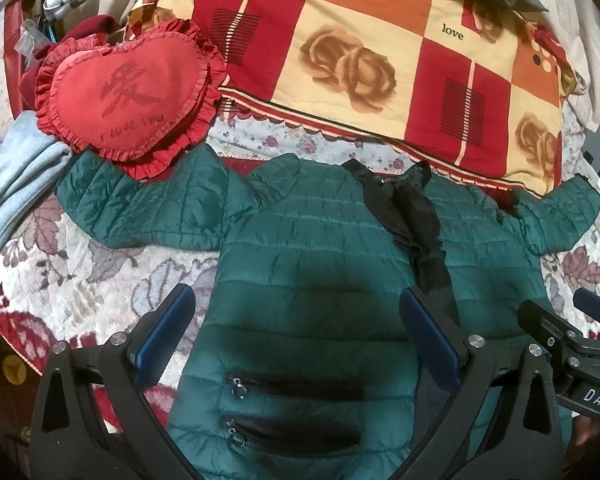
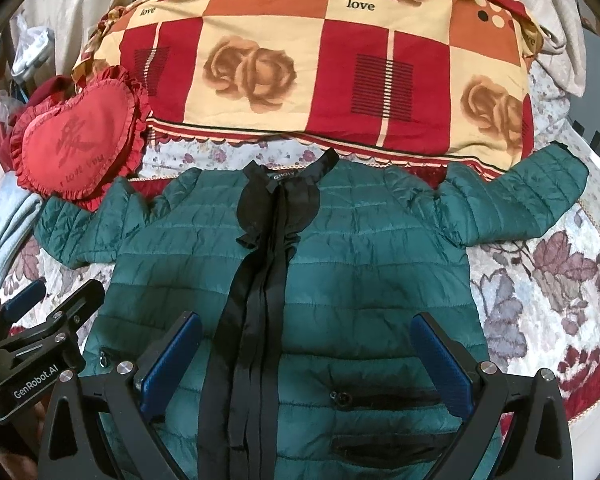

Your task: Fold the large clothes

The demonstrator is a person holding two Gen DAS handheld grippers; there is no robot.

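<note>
A dark green quilted jacket (image 1: 320,264) (image 2: 340,264) lies flat on the bed, front up, both sleeves spread out to the sides. A black ribbon (image 2: 256,312) (image 1: 412,220) runs from its collar down the front. Zip pockets (image 1: 292,388) show on its lower half. My left gripper (image 1: 296,300) hovers open above the jacket's left lower half, nothing between its blue pads. My right gripper (image 2: 308,328) is open too, above the jacket's right lower half beside the ribbon. Each gripper appears at the edge of the other's view.
A red heart-shaped cushion (image 1: 128,96) (image 2: 76,140) overlaps the left sleeve's end. A large checked rose-print pillow (image 1: 372,60) (image 2: 320,64) lies behind the collar. Grey folded cloth (image 1: 16,184) sits at the far left. The floral bedspread (image 2: 540,280) extends on both sides.
</note>
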